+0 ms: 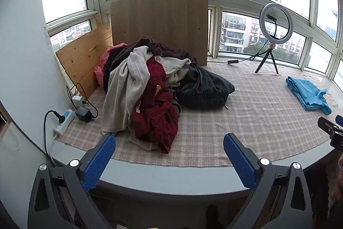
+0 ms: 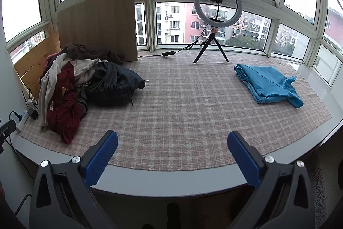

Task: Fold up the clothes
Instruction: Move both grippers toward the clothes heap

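Observation:
A heap of unfolded clothes (image 1: 150,83) (image 2: 70,87) lies at the left of the checked mat (image 1: 246,121) (image 2: 182,104): a dark red garment (image 1: 156,113), a cream knit (image 1: 126,87), black fabric (image 1: 203,87), and pink and brown pieces behind. A folded blue garment (image 1: 308,92) (image 2: 268,85) rests at the right. My left gripper (image 1: 169,143) is open over the platform's front edge, just short of the red garment. My right gripper (image 2: 172,141) is open over the mat's front edge, holding nothing. The right gripper's tip (image 1: 330,128) shows in the left wrist view.
A ring light on a tripod (image 1: 272,40) (image 2: 214,25) stands at the back with its cable. Wooden boards (image 1: 158,25) (image 2: 98,25) lean on the windows behind the heap. A power strip with chargers (image 1: 64,121) (image 2: 23,117) lies left of the mat.

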The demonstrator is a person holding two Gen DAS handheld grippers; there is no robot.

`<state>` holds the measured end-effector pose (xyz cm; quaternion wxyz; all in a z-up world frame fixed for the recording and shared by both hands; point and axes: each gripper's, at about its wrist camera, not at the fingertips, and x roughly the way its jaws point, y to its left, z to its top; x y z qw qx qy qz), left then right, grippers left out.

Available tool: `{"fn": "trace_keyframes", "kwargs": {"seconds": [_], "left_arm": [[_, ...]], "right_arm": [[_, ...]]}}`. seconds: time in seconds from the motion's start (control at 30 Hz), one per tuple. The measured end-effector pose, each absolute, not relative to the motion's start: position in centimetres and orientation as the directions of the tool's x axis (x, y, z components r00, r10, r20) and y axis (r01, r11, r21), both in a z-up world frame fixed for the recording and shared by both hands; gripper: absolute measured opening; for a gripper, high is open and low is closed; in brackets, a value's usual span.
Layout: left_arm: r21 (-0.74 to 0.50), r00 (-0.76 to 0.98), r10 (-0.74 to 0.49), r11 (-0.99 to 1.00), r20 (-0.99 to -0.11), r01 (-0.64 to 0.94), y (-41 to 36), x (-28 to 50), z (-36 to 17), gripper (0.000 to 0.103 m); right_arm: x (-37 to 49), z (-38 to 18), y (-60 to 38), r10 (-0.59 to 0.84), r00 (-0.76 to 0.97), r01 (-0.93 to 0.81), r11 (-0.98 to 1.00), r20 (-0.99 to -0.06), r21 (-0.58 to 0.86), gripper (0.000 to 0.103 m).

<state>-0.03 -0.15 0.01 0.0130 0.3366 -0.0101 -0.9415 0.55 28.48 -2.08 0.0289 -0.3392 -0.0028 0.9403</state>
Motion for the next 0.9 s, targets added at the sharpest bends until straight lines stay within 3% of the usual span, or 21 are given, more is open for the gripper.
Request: {"fn": "trace_keyframes", "kwargs": {"seconds": [0.4, 0.9], "left_arm": [[-0.014, -0.754, -0.072, -0.994, -0.653, 0.107, -2.4, -1.9, 0.8, 0.101], [0.024, -0.725, -0.241, -0.955, -0.645, 0.296, -2.3, -7.3, 1.3, 0.101]], "right_arm": [[-3.2, -0.4, 25.3, -0.033, -0.778, 0.068, -0.997, -0.628, -0.032, 0.103], [-13.7, 0.0, 23.3, -0.229, -0.739, 0.287, -0.958, -0.633, 0.011, 0.103]]}}
